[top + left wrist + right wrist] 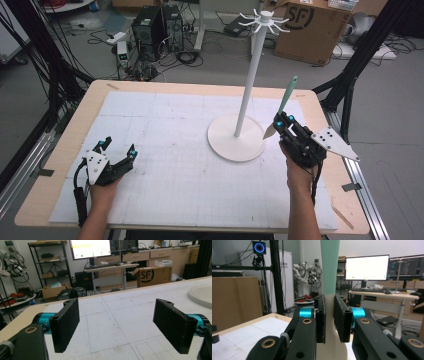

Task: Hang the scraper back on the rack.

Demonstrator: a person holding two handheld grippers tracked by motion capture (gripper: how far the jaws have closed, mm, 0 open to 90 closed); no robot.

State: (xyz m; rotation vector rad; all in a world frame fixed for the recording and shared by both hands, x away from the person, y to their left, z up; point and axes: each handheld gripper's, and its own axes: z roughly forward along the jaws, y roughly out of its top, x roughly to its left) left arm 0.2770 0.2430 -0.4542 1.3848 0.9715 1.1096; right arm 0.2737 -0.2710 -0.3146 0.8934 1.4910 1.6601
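A spatula (284, 104) with a pale green handle and a cream blade is held upright, handle up, by my right gripper (281, 123), just right of the white stand's base (222, 145). In the right gripper view the jaws press both sides of the spatula (329, 270) where green meets cream, with the right gripper (329, 318) shut on it. The white stand's pole (252, 65) rises to a ring of hooks (263, 21). My left gripper (117, 152) rests low at the mat's left front, open, and its black pads (66, 322) stand wide apart over bare mat.
A white gridded mat (170, 150) covers the wooden table (95, 90). A black frame post (350, 80) stands at the right edge. Cardboard boxes (310, 30), computer towers and cables lie on the floor beyond the table.
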